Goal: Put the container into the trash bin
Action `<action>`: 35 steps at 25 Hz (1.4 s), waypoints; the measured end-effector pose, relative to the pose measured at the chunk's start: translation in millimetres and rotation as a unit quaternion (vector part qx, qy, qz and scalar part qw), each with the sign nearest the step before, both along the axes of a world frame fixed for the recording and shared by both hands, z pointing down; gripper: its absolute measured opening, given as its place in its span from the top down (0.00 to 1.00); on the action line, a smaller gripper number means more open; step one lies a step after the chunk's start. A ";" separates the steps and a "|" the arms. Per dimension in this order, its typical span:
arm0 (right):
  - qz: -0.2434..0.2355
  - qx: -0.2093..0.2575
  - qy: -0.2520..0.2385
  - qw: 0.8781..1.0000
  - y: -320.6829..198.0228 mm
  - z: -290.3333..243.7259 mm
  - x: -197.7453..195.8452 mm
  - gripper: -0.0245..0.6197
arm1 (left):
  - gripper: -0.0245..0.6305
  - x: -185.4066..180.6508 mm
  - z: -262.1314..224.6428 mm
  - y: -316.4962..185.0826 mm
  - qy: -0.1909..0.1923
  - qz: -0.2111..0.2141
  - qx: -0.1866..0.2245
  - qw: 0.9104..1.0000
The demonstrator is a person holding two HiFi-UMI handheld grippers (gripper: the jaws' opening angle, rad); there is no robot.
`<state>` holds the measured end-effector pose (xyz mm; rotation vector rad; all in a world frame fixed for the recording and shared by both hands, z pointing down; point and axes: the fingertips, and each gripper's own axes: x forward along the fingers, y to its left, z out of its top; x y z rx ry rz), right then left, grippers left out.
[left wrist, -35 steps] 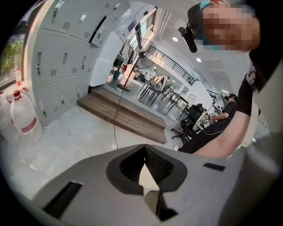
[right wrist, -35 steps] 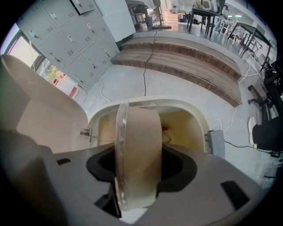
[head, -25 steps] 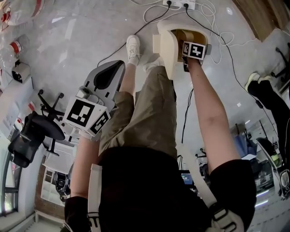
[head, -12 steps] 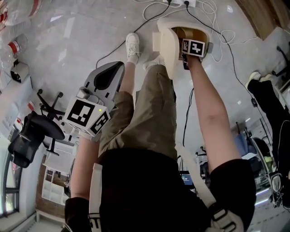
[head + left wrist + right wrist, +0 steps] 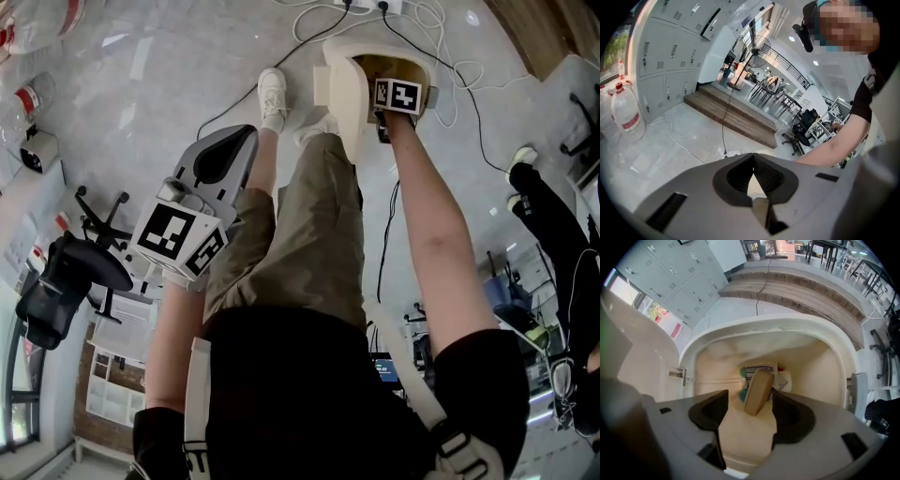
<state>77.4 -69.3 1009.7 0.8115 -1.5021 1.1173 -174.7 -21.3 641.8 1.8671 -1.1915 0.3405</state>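
Right gripper view looks straight down into the open cream trash bin. The tan container lies tilted inside the bin, over other rubbish near its bottom. The right gripper hangs above the bin's mouth with its fingers opening; the container shows between them, untouched by either pad. The left gripper, held off to the bin's side, has its fingers clenched tip to tip on nothing.

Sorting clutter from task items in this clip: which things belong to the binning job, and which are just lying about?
Job: container, loose between the opening jaws of the right gripper; bin.
Lying about: water bottles, chair, cables; left gripper, shut, idle.
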 end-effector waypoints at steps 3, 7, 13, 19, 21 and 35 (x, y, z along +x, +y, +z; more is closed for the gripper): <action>0.002 0.005 -0.002 1.000 -0.6 -6.0 1.2 0.51 | 0.95 -0.2 -3.0 -1.5 0.001 -0.004 -0.001 1.000; -0.003 0.011 -0.010 1.000 -3.4 -15.8 1.4 0.51 | 0.95 1.8 -10.6 -5.4 0.005 -0.007 0.009 1.000; 0.000 0.019 -0.022 1.000 -7.3 -37.1 5.1 0.66 | 0.95 11.3 -24.2 -6.9 0.007 -0.003 0.021 1.000; 0.023 0.053 -0.047 0.997 -21.9 -67.3 9.4 0.90 | 0.95 24.2 -38.1 -9.7 0.010 0.006 0.034 0.999; 0.035 0.057 -0.064 0.996 -23.7 -79.1 8.1 0.92 | 0.95 27.6 -42.3 -10.7 0.011 0.009 0.037 0.999; 0.118 0.103 -0.177 0.972 -24.3 -194.5 10.8 0.94 | 0.95 71.8 -83.4 -3.7 0.003 0.065 0.061 0.996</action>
